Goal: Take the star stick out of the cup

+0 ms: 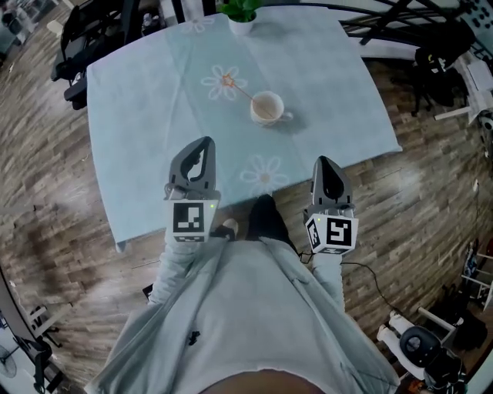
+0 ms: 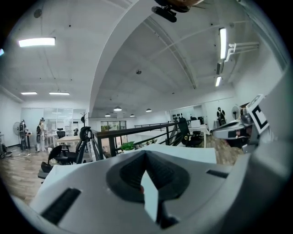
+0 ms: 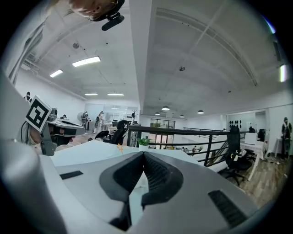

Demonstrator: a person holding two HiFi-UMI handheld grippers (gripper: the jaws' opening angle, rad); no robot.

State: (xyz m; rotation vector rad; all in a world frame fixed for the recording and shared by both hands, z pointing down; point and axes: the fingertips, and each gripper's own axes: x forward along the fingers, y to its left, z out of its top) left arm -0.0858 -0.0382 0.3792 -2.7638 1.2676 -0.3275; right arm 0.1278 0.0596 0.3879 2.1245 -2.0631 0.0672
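Your plant (image 1: 240,9) at twelve o'clock is cut off by the head view's top edge. The star stick (image 1: 242,91) loses its lower end inside the cup (image 1: 267,108). In the left gripper view, the left gripper (image 2: 145,157) hides the cup. The right gripper view shows only a tiny orange speck at ten o'clock, probably the star.

bright, even light from ceiling strips (image 2: 36,42); fisheye bending at edges; floor (image 1: 46,192) motion-blurred.

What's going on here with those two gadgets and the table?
A person holds a claw tool in each hand by the near side of a table. The left claw and the right claw are both shut and empty. The star stick stands in the cup farther across the table; neither claw touches it yet.
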